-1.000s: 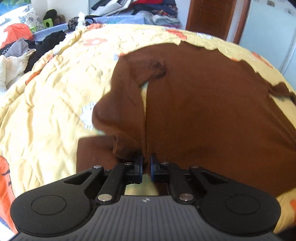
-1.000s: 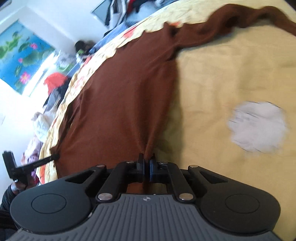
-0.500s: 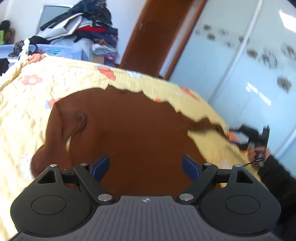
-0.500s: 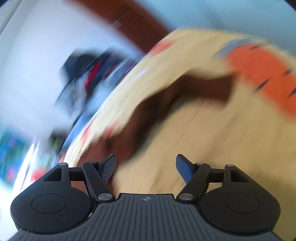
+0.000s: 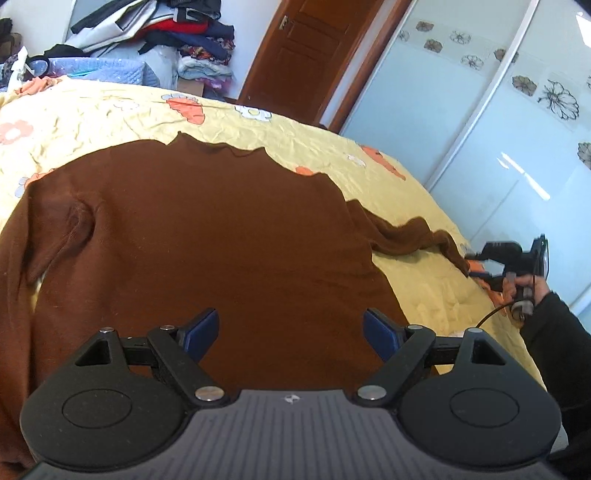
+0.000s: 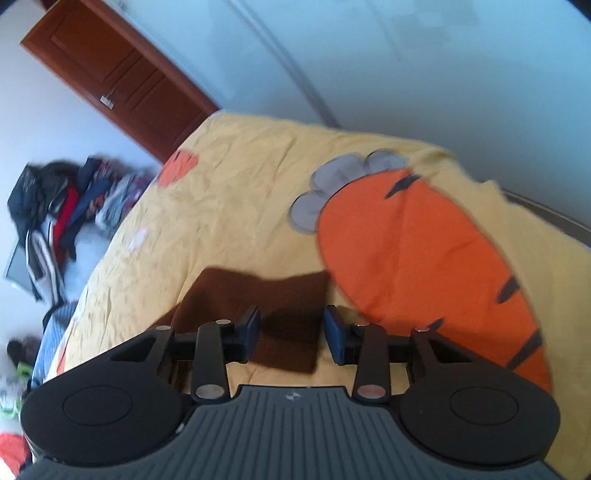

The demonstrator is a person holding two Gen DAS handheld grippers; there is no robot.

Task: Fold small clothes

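A bed (image 5: 92,110) covered by a yellow quilt printed with carrots and flowers fills the room's middle; behind it stand a brown door (image 5: 295,48), a heap of clothes (image 5: 177,33) and pale sliding wardrobe panels (image 5: 498,110); a brown sweater (image 5: 221,229) lies spread flat on the quilt, neck towards the far edge, one sleeve folded in along the left side and the other sleeve (image 5: 406,236) stretched out to the right; the left claw (image 5: 290,332) hangs above the sweater's lower part with its jaws wide and nothing between them; the right claw (image 6: 291,332), held in a hand (image 5: 524,288) with a dark sleeve at the bed's right side, sits at the sleeve's cuff (image 6: 291,295); its jaws have just been closing and now stand at a middling gap, the cuff lying between the blue pads (image 6: 336,332) without them pressing on it; a large orange carrot print (image 6: 424,266) lies just beside the cuff.
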